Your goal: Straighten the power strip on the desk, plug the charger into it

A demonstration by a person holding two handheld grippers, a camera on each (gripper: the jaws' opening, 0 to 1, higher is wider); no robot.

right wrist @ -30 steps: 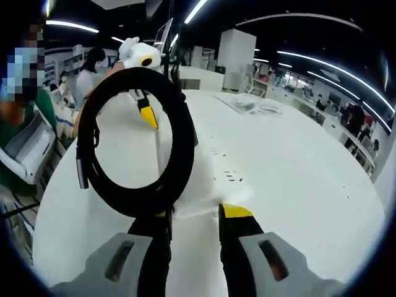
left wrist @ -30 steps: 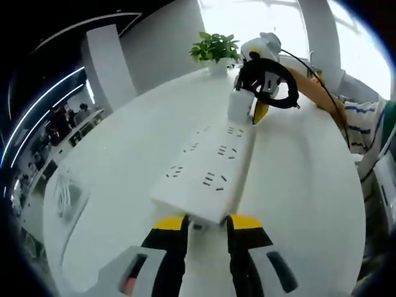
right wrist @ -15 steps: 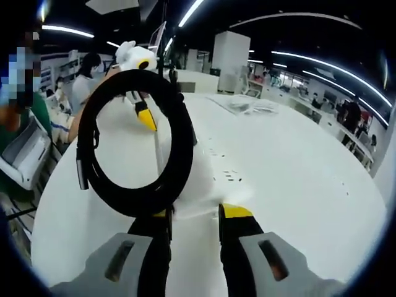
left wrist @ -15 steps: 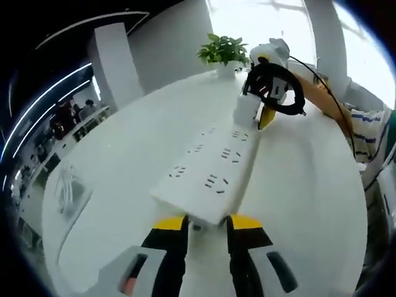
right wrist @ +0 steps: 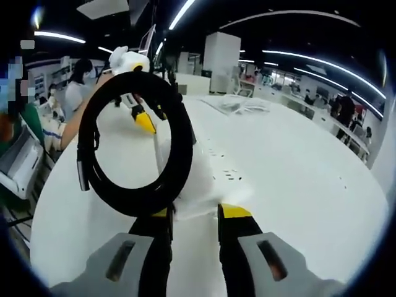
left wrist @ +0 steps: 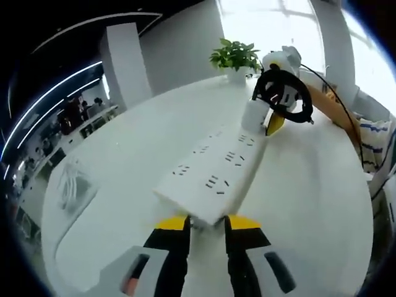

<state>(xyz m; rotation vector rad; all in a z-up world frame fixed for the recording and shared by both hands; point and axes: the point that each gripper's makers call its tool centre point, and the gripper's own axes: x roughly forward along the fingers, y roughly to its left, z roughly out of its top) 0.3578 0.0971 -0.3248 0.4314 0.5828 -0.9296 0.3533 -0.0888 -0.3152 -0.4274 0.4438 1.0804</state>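
Left gripper view: the left gripper (left wrist: 205, 224) has its yellow-tipped jaws closed on the near end of the white power strip (left wrist: 213, 176), which lies flat on the white desk (left wrist: 124, 161) and runs away from the camera. At the far end the right gripper (left wrist: 274, 121) holds the white charger (left wrist: 252, 116) with its coiled black cable (left wrist: 283, 98) right over the last sockets. A potted plant (left wrist: 235, 55) sits behind that.

Right gripper view: the right gripper (right wrist: 194, 216) is clamped on the charger (right wrist: 195, 182), cable loop (right wrist: 136, 145) hanging in front and hiding a good chunk of the strip (right wrist: 226, 162). The left gripper (right wrist: 143, 119) shows at the other end.

My take: pin the strip down firmly with the left so it can't slide or twist, line the charger's prongs up square with the slots, then push straight down. I can't actually see the prongs or whether they're in yet, so go slow, and watch that the cable loop doesn't snag.
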